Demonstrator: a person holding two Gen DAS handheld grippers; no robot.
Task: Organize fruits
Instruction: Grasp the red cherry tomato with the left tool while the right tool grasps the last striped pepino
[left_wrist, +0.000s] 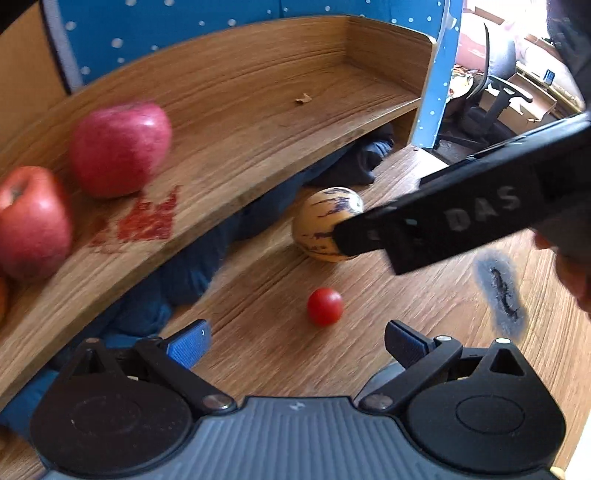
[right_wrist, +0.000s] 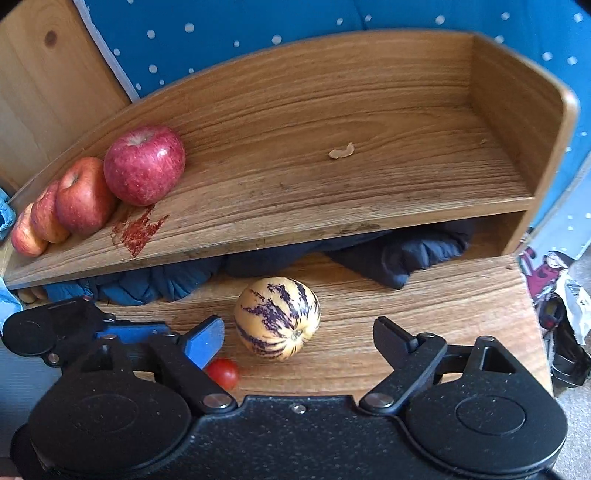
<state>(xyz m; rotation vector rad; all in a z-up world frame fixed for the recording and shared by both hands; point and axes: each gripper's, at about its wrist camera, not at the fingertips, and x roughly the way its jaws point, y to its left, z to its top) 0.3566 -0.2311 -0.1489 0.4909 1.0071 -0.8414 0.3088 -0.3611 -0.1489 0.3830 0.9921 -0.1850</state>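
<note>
Four apples (right_wrist: 144, 164) line the left end of the shelf (right_wrist: 332, 199), while a striped melon (right_wrist: 277, 318) and a small tomato (right_wrist: 223, 373) sit on the tabletop (right_wrist: 424, 295) below. Both the right gripper (right_wrist: 299, 341) and left gripper (left_wrist: 297, 341) gape wide and empty, the right just short of the melon. Firm, smooth and rounded, the melon looks likely to roll, so gripping across its widest middle seems safest; the tomato needs a gentler squeeze.
</note>
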